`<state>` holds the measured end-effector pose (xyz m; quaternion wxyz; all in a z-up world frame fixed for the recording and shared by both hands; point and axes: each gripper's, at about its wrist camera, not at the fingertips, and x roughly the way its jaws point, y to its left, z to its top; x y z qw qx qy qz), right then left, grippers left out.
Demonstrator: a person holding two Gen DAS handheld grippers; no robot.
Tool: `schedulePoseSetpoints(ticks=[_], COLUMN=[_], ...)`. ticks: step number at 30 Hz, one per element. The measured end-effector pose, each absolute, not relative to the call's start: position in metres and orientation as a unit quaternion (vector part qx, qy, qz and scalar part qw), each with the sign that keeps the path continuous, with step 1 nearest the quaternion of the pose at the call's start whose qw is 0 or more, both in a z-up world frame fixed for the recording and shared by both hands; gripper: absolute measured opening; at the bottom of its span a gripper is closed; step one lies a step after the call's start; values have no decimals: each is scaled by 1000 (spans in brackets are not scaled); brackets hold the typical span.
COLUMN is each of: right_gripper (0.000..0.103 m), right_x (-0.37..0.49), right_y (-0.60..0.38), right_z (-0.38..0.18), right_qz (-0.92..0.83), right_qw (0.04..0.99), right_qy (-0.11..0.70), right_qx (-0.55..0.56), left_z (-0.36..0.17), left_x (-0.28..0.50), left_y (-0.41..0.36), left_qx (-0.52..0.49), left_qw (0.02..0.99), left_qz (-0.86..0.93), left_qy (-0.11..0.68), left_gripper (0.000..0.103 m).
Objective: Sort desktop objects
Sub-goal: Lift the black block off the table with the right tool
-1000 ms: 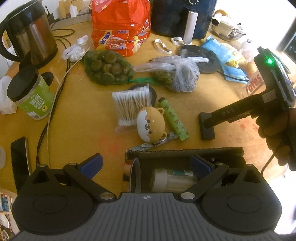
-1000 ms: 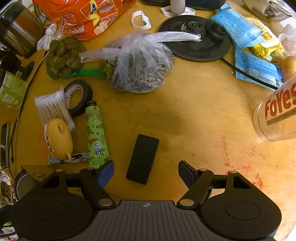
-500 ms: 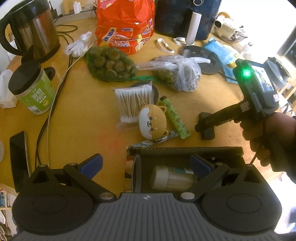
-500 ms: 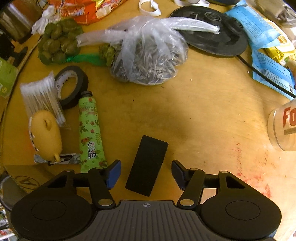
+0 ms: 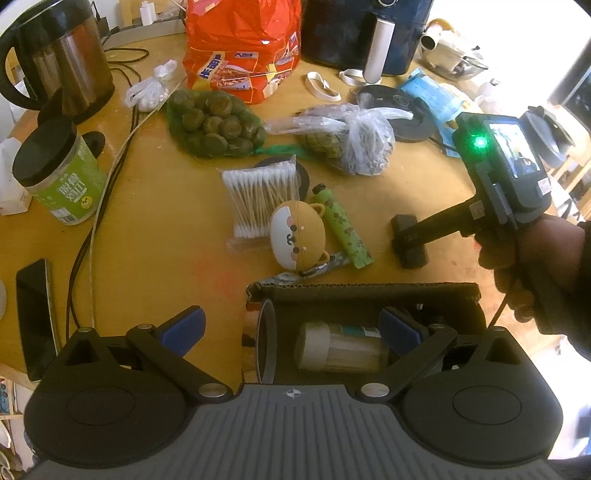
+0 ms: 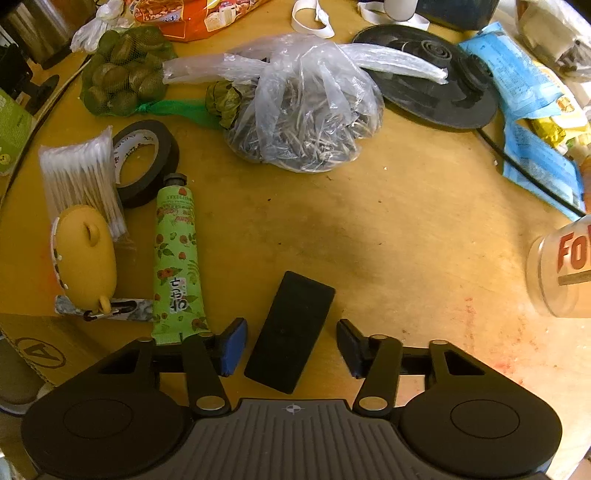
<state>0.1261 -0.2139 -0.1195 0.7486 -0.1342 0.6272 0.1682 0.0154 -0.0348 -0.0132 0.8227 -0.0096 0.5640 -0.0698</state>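
Here a round yellowish wooden table [image 6: 424, 229] carries the clutter, its top scuffed and stained red toward the near right edge; bright daylight washes out the room beyond its far right side. All places below are given from the cardboard box [image 5: 362, 291] at the table's near edge. Farthest beyond it stand a dark appliance [image 5: 365, 33], an orange snack bag [image 5: 240, 44] and, to the far left, a steel kettle [image 5: 62, 62]. Closer in lie a green net of fruit [image 5: 214, 125] and a clear bag of seeds [image 6: 306, 122]. Just past the box's far rim sit a pack of cotton swabs [image 5: 262, 199], a yellow bear-face case [image 5: 295, 236] and a green tube [image 6: 177, 258]. Right of the tube, the small black block [image 6: 291, 336] lies flat on the table.

The right gripper [image 6: 291, 347] points down over that block; its jaws are closing, the block between them, pads not yet pressing. The left gripper [image 5: 291, 328] hangs above the box, jaws wide apart, empty.
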Motion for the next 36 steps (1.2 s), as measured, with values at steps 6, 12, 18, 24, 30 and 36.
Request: schedulePoseSetpoints(ticks=[6, 12, 18, 24, 30, 36], right_gripper=[34, 34, 34, 34, 34, 34], right_x=[127, 125, 116, 99, 90, 85], right_y=[-223, -229, -234, -244, -250, -251], right_z=[-115, -103, -84, -56, -38, -27], right_qz=[173, 173, 180, 183, 178, 178], right_qw=[754, 762, 770, 777, 784, 791], right_qy=[620, 612, 604, 599, 593, 584], right_qx=[-130, -121, -97, -69, -53, -42], left_z=[-12, -9, -10, -10, -10, -11], left_x=[14, 16, 21, 25, 28, 34], left_y=[-35, -37, -37, -39, -43, -44], left_qx=[-8, -5, -9, -11, -12, -15], left_qw=[824, 827, 826, 825, 826, 825], left_qz=[-72, -75, -78, -83, -91, -97], left_qy=[562, 557, 558, 559, 557, 556], left_gripper=[103, 102, 102, 102, 102, 102])
